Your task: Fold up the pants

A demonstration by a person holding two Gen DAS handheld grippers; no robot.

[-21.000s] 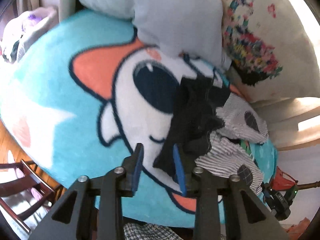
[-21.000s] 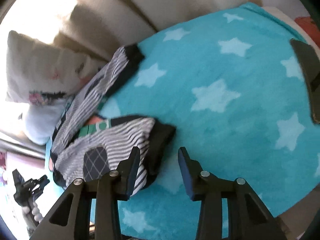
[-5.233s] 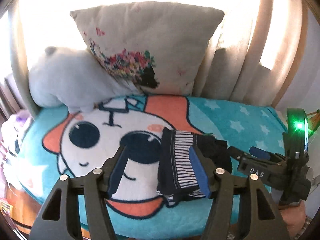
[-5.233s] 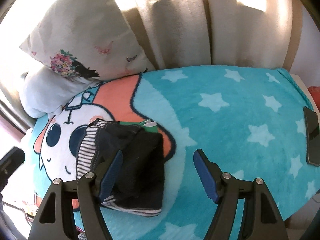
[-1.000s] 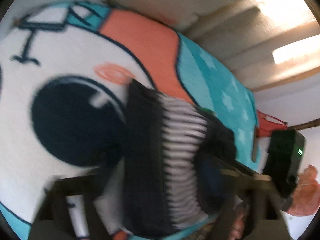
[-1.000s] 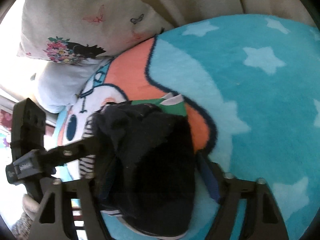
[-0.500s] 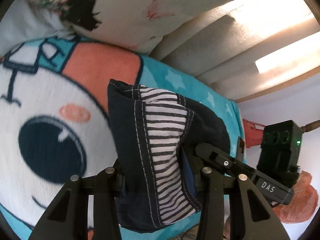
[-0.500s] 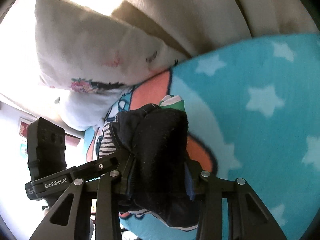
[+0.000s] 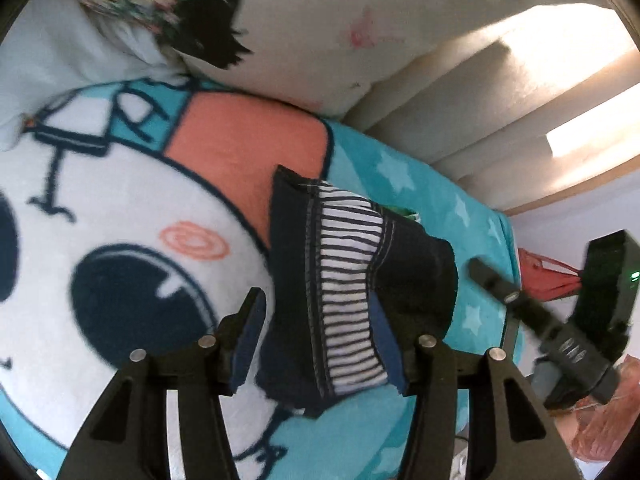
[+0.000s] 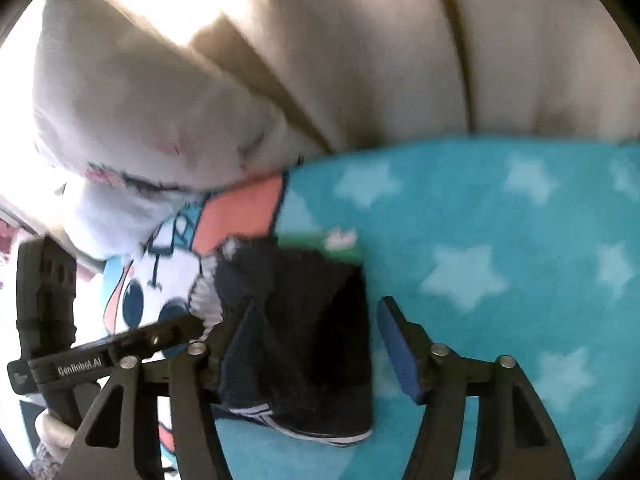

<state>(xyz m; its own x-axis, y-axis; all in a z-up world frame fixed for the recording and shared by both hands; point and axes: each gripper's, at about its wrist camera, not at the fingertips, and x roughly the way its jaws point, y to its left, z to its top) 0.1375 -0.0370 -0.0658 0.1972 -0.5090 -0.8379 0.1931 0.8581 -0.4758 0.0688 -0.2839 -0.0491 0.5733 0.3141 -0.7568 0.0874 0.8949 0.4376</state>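
Both tongs just opened – folded pants (image 9: 352, 288) lie between

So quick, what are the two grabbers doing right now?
Left gripper: open, just widened; the folded pants lie loose between its fingers.
Right gripper: open, just widened, around the pants.

Black claw (image 9: 320, 344) frames, blue pads (image 10: 394, 350), silver screws, white lettering.

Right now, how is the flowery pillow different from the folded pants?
The flowery pillow is pale cream and puffy; the folded pants are dark with black-and-white stripes and lie flattish. The pillow leans at the back; the pants lie on the blue blanket in front. Both are soft cloth.
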